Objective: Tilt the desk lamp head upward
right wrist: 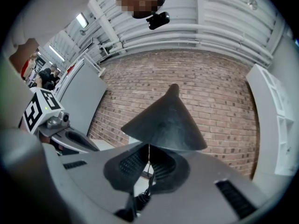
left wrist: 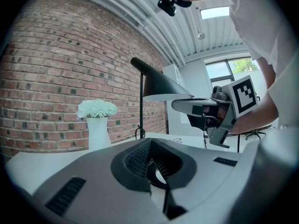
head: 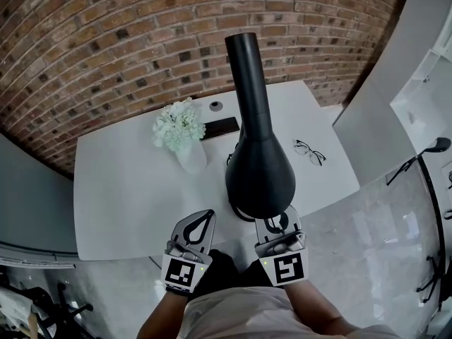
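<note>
The black desk lamp's cone-shaped head [head: 258, 169] hangs over the near edge of the white table [head: 127, 196], and its neck runs up and away toward the brick wall. My left gripper [head: 203, 219] sits just left of the head, shut and holding nothing. My right gripper [head: 277, 222] is shut too, with its tip at the head's near rim; contact cannot be told. The left gripper view shows the lamp shade [left wrist: 161, 85] on its thin pole, with the right gripper [left wrist: 218, 112] under its rim. The lamp cone [right wrist: 164, 121] looms right above the jaws in the right gripper view.
A white vase of white flowers [head: 181, 134] stands left of the lamp. Eyeglasses [head: 308, 151] lie at the table's right, and a dark flat block [head: 220, 127] and a small round object [head: 215, 106] lie near the brick wall. A white partition [head: 381, 83] stands to the right.
</note>
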`<state>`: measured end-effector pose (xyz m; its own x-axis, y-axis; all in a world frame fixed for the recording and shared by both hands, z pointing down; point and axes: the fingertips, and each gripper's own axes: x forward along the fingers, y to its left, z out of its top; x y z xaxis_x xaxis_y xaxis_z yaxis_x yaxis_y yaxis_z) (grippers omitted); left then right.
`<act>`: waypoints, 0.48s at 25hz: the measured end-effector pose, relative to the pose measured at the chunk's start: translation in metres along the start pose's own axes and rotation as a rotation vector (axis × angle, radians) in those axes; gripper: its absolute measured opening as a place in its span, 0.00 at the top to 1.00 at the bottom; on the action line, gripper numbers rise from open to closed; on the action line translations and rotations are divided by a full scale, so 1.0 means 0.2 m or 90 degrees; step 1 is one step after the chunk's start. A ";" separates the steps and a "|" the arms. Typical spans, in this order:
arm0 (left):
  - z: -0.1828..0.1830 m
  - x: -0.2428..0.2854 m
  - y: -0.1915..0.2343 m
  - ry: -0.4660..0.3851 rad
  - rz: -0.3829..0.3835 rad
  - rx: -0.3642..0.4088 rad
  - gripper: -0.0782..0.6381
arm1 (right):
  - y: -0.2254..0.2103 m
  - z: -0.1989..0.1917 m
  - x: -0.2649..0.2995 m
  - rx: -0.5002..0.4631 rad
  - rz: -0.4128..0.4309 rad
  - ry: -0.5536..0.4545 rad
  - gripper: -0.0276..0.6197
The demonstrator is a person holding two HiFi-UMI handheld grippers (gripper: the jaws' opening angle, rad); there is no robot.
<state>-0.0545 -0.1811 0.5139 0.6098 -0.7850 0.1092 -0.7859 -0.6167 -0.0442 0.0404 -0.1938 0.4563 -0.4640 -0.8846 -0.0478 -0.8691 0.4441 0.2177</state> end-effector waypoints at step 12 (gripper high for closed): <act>0.03 -0.03 0.00 0.020 0.002 0.006 0.88 | 0.00 0.04 -0.02 0.018 0.002 0.004 0.93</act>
<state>-0.0586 -0.1768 0.5077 0.6036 -0.7848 0.1402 -0.7869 -0.6148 -0.0535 0.0420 -0.1893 0.4494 -0.4657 -0.8840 -0.0413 -0.8722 0.4506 0.1901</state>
